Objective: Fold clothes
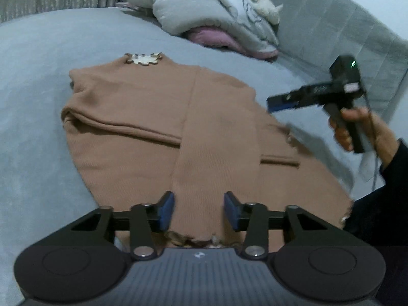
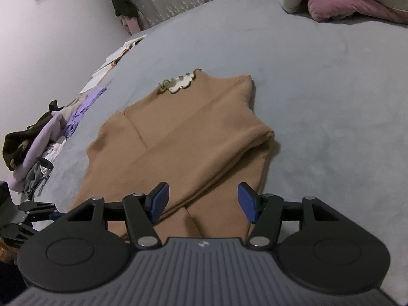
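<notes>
The brown sweater (image 1: 142,107) lies flat on the bed (image 1: 38,89); both the left gripper (image 1: 199,210) and right gripper (image 2: 203,202) hang apart, holding nothing; a sloppy grab at the hem could undo the folded sleeves.

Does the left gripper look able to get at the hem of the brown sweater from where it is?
Probably yes: the left gripper hangs open just above the brown sweater near its hem, nothing between them; the right gripper is off to the side.

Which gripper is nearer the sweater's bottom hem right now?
Left. The left gripper hovers open right over the brown sweater at its hem edge. The right gripper, also open, sits off the sweater's side, above the bed.
</notes>
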{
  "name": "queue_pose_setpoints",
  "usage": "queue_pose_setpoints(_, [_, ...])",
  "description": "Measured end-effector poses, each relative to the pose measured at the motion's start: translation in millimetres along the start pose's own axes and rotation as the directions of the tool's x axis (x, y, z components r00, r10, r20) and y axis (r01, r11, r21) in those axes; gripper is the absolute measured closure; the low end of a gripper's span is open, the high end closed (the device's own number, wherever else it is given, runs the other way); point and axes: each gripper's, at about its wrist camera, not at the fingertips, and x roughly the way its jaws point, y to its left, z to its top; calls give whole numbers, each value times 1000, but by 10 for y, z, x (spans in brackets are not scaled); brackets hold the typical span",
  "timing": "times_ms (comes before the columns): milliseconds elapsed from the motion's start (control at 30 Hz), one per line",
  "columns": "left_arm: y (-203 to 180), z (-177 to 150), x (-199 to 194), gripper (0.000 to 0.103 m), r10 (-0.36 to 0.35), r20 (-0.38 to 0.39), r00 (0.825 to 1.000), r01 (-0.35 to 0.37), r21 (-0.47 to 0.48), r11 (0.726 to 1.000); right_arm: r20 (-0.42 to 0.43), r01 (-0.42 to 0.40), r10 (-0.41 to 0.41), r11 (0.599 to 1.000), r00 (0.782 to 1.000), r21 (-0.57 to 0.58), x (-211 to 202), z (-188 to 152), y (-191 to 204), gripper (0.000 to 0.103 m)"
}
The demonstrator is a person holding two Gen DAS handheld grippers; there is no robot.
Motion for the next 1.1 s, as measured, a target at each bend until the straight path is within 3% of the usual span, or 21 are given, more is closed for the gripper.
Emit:
queue_pose_setpoints(67, [75,-3,6,94,14,-4,1000,-15,-37,999,2,-3,3,1000,1000,-8,1,23,-15,41])
queue_pose_setpoints(167, [60,-4,-8,101,34,3,999,-34,-31,999,-7,-6,5,1000,1000,-26,43,-5,-9,41])
queue_pose_setpoints(333, [-50,8,-62,102,89,27,996,-89,2,996,-18,1,-1,999,1000,-40,53,-59,48,41])
queue_pose_setpoints(533, [20,173,-362,102,119,129,985,-117,-20,993,-29,11,-12,998,999,-59,105,-103,69,41])
queue_pose_setpoints(633, [75,224,-420,102,146,147,978,-144,-23,989,-38,25,-28,997,999,-78,148,-125,79,41])
queue_pose_setpoints(767, [209,216,-284,100,189,80,979,-189,-8,982,-40,27,-30,996,999,-81,180,-134,69,41])
queue_pose_setpoints(800, [242,186,-207,99,174,28,984,-174,8,985,-41,26,-30,996,999,-83,185,-137,63,41])
queue_pose_setpoints(900, [293,115,-146,89,180,-4,984,-180,14,984,-51,24,-29,995,998,-99,196,-154,37,41])
queue_pose_setpoints(967, [372,129,-214,81,185,21,983,-184,-16,983,-56,22,-28,994,998,-109,198,-163,13,41])
queue_pose_setpoints(1100, [518,143,-385,79,220,52,974,-214,-92,972,-59,50,-57,992,997,-119,100,-152,-57,41])
